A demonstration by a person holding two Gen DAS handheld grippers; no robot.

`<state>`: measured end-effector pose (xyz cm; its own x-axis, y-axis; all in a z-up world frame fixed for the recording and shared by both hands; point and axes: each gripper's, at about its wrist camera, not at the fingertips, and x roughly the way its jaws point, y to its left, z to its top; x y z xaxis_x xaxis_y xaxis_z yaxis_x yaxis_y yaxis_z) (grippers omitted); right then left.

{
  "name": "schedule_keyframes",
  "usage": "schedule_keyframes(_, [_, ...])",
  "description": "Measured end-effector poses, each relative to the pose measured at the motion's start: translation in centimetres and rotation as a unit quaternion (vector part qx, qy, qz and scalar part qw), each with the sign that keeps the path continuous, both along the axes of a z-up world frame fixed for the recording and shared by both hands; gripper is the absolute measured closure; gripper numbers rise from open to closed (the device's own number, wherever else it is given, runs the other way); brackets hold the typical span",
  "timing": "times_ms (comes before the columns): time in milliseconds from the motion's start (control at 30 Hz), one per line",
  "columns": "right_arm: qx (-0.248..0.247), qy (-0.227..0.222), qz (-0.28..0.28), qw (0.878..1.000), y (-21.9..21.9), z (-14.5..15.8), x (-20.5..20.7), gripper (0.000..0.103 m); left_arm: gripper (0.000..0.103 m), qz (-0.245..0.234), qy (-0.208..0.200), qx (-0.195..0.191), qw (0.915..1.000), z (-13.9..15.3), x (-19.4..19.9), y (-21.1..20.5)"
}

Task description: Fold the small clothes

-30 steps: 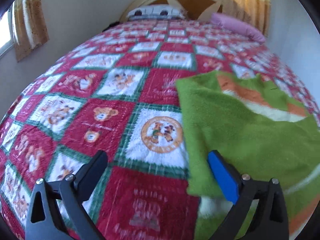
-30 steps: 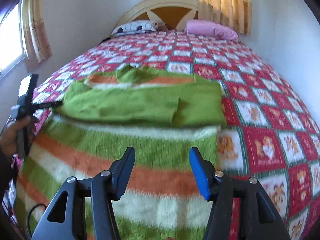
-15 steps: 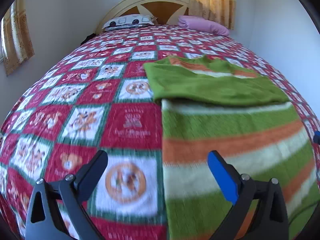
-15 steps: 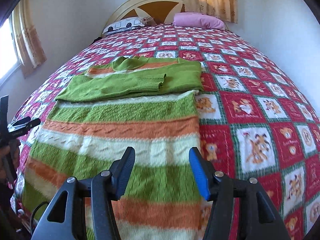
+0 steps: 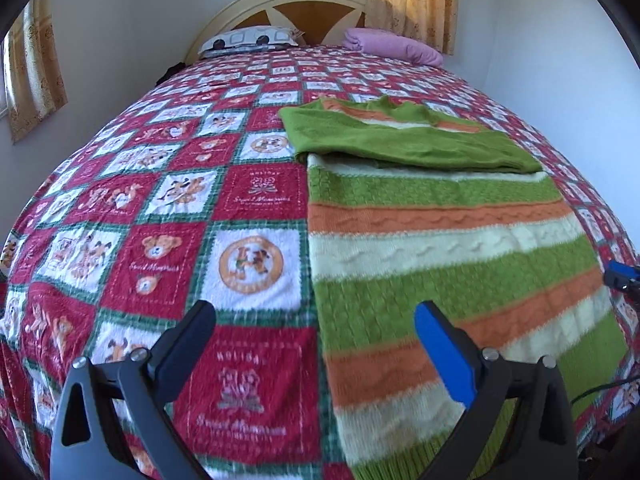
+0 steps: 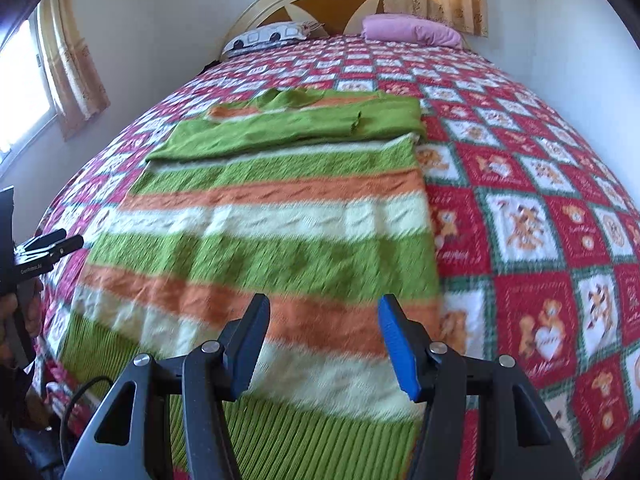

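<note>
Green, orange and cream striped knit sweater (image 6: 272,216) lies flat on the red patchwork bedspread (image 5: 160,200), sleeves folded across.
Left gripper (image 5: 316,336) and right gripper (image 6: 324,336) hover above its hem, jaws apart, holding nothing.

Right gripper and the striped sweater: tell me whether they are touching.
Cannot tell. In the right wrist view the open right gripper hangs over the striped sweater, fingertips overlapping the knit, with neither gap nor contact plainly shown.
</note>
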<state>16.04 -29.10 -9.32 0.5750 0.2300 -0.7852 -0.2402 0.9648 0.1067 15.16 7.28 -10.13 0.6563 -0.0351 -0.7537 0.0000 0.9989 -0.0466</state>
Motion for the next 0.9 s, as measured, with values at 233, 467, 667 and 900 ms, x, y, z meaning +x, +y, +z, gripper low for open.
schedule_keyframes(233, [-0.005, 0.013, 0.014, 1.0, 0.7, -0.7, -2.3, 0.045, 0.002, -0.019, 0.002, -0.011, 0.9998, 0.3, -2.4, -0.9])
schedule_keyframes(467, [-0.003, 0.027, 0.021, 0.999, 0.8, -1.4, -4.3, 0.044, 0.004, -0.032, 0.011, -0.012, 0.9993, 0.0, -3.9, -2.0])
schedule_keyframes(667, [-0.002, 0.033, 0.018, 0.999, 0.3, -1.6, -6.1, 0.044, 0.009, -0.041, 0.024, -0.018, 0.9987, -0.4, -5.0, -2.9])
schedule_keyframes(900, [-0.002, 0.031, 0.007, 0.999, -1.1, -1.7, -7.6, 0.043, 0.014, -0.053, 0.046, -0.024, 0.9972, -1.4, -6.5, -4.1])
